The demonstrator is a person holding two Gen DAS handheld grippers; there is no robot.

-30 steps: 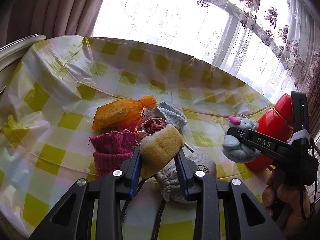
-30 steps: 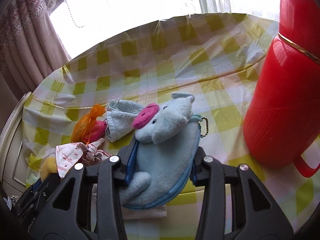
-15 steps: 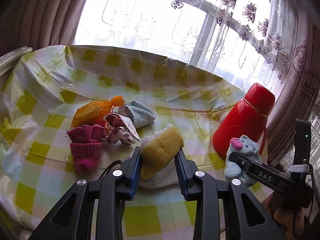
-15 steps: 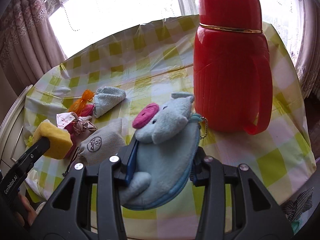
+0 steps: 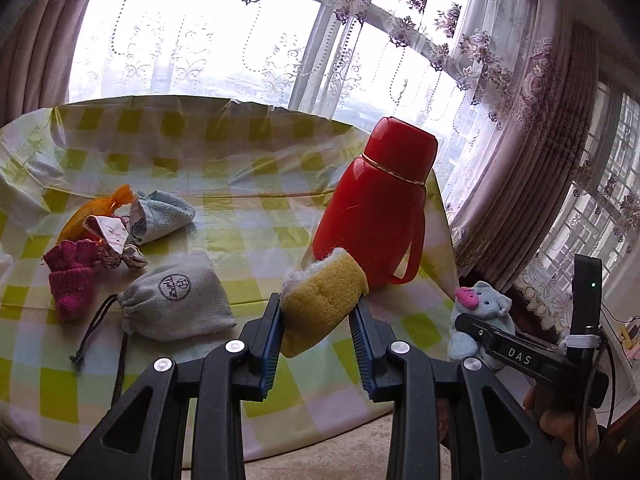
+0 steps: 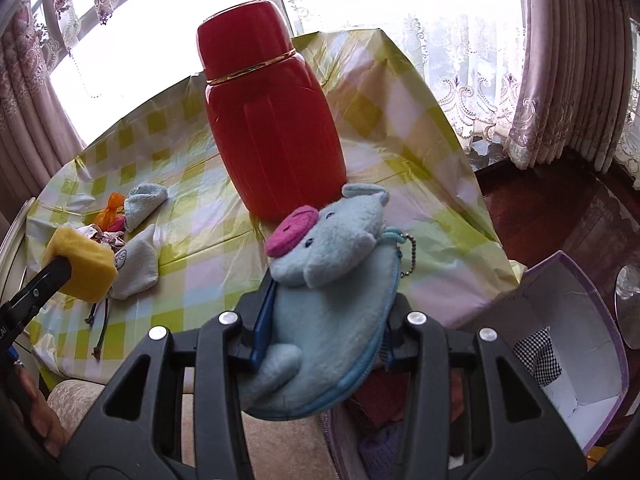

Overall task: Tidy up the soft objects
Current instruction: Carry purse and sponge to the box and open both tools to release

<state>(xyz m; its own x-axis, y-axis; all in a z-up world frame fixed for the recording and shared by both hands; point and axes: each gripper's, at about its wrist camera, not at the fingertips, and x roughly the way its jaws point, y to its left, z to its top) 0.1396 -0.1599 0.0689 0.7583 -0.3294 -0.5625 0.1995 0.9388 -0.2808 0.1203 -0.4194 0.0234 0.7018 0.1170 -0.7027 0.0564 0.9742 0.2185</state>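
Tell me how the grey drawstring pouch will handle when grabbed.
The grey drawstring pouch lies slumped and wrinkled, so it is probably floppy and light. Its loose cord trails over the tablecloth and may drag or snag.

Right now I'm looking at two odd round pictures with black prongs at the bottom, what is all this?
Those prongs are hand-held grippers, one in each of a person's hands, each with a wide-angle camera looking along its fingers. In the left camera's picture, the left gripper is shut on a yellow sponge. In the right camera's picture, the right gripper is shut on a blue plush elephant pouch. On the checked tablecloth lie a grey drawstring bag, a pink knitted glove, a blue cloth and an orange mesh pouch, and a red thermos stands there. An open box sits beside the table.
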